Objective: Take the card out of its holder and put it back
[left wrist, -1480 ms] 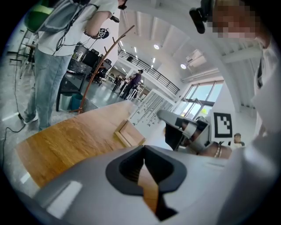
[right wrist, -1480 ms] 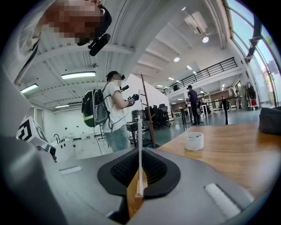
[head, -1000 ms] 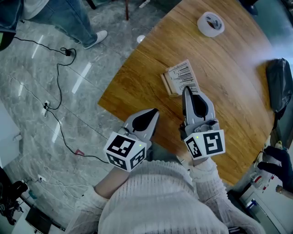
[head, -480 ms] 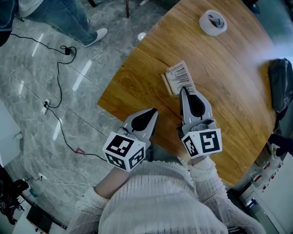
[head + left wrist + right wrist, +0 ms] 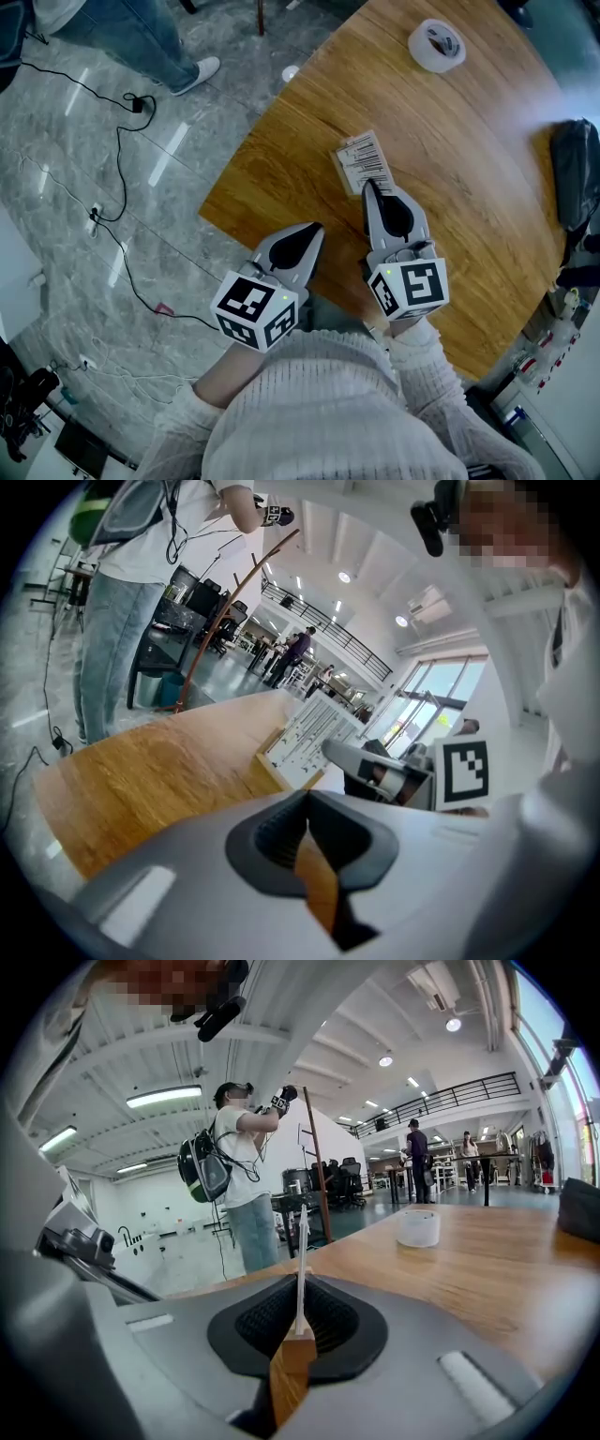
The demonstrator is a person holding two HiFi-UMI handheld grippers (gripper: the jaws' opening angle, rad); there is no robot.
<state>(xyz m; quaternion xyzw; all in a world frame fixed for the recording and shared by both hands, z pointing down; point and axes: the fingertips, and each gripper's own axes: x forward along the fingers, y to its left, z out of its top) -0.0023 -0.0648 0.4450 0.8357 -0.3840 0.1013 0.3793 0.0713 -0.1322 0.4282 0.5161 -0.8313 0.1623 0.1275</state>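
The print on the card [image 5: 361, 159] is too small to read, and the right gripper [image 5: 368, 187] covers its near edge.

White barcoded card [image 5: 364, 159], brown wood-grain table [image 5: 450, 141]

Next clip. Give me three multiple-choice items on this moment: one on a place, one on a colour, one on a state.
1. Where is the tape? A on a shelf; B on the table, beyond the card; C in a gripper.
2. What colour is the holder? A light wood; B red; C black.
3. The left gripper is: A shut on the card; B wide open; C shut, empty.

1 B: the tape lies on the table past the card.
2 A: the holder's base shows pale wood.
3 C: its jaws meet with nothing between them.
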